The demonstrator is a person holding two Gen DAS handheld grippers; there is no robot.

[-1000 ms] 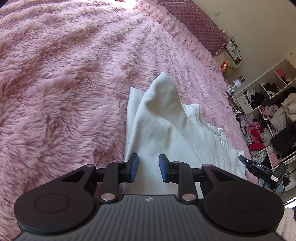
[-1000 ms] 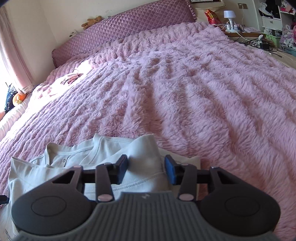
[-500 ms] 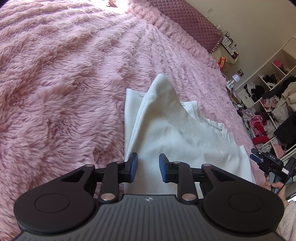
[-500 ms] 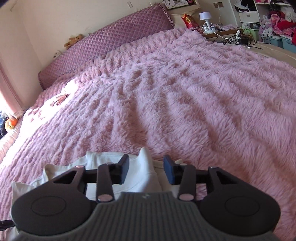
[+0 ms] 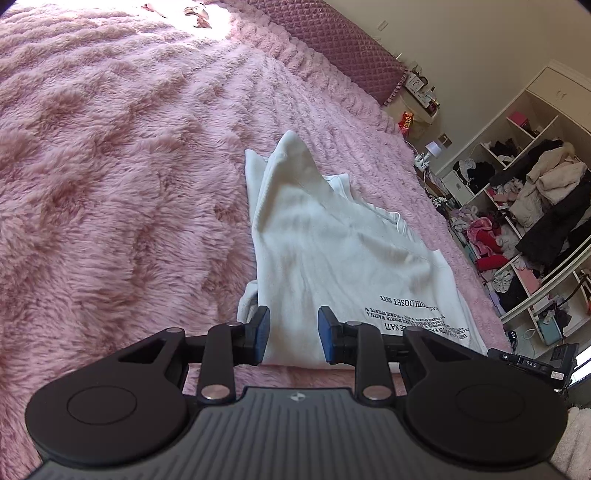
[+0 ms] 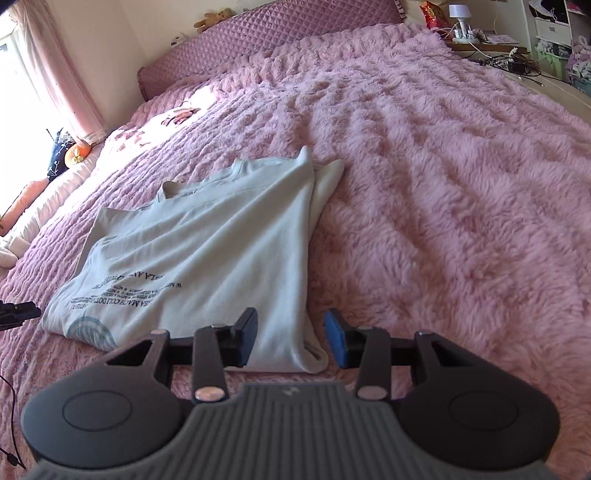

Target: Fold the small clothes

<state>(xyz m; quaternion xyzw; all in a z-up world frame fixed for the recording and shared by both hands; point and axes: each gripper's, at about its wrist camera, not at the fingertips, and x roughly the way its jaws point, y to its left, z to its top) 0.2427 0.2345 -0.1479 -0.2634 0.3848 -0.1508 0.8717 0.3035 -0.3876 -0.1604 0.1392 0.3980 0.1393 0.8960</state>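
A small white T-shirt (image 5: 332, 251) with black printed text lies on the pink fluffy bedspread (image 5: 110, 184), its sides folded in and one shoulder peaked up. It also shows in the right wrist view (image 6: 207, 251). My left gripper (image 5: 291, 338) is open and empty, hovering at the shirt's near hem. My right gripper (image 6: 291, 341) is open and empty, over the hem's other corner. Its black tip appears in the left wrist view (image 5: 532, 363).
A purple quilted headboard (image 6: 295, 22) runs along the far side of the bed. Open shelves stuffed with clothes (image 5: 524, 221) stand beyond the bed. A bedside table with a lamp and cables (image 6: 476, 33) is at the far right.
Both grippers have pulled back toward the shirt's hem, so the whole shirt and its printed text now show. Both stay open, and the right jaws have widened.
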